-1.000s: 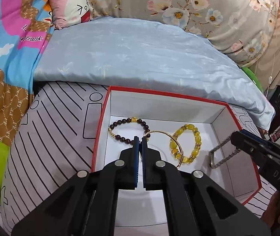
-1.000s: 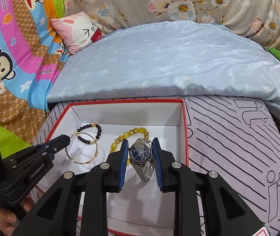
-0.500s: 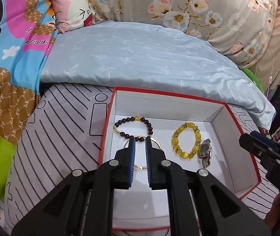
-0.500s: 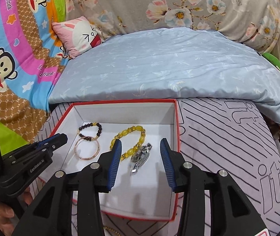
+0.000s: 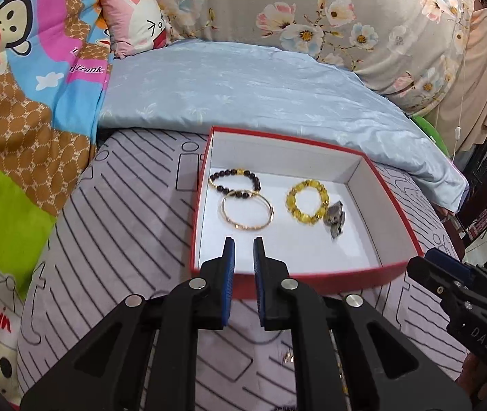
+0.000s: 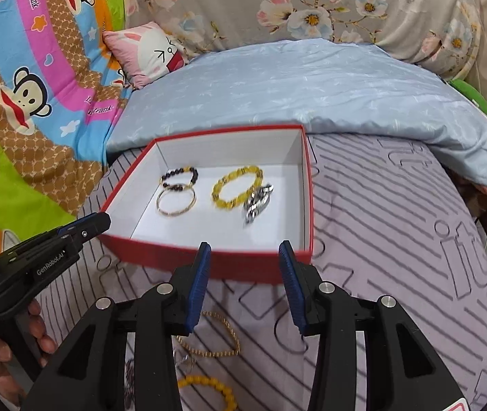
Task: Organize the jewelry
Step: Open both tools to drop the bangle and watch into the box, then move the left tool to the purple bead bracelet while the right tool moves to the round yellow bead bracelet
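Four pieces are seen in the red box (image 6: 209, 260), which is set on the striped bed cover (image 6: 397, 239). From left to right they are the dark bead bracelet (image 6: 179, 176), the gold bangle (image 6: 176, 201) touching it at its 6 o'clock, the yellow bead bracelet (image 6: 236, 186), and the silver watch (image 6: 259, 202) pressed against that bracelet's 4 o'clock edge.

The left tool (image 5: 241, 263) is held with its pads slightly parted and nothing between them, just short of the box's near wall. The right tool (image 6: 245, 274) is spread wide and empty, also at the near wall.

More jewelry lies loose on the cover below the right tool: a gold chain (image 6: 216, 337) and, at its 6 o'clock, another yellow bead bracelet (image 6: 209, 388); a small keyring-like piece beside them cannot be made out clearly.

Trouble is judged most likely at the pickup: the chain is limp and flat on soft fabric, so cloth could be pinched with it, or it could slip. The near wall must be cleared on the way in, and pieces already touching could be knocked or tangled.
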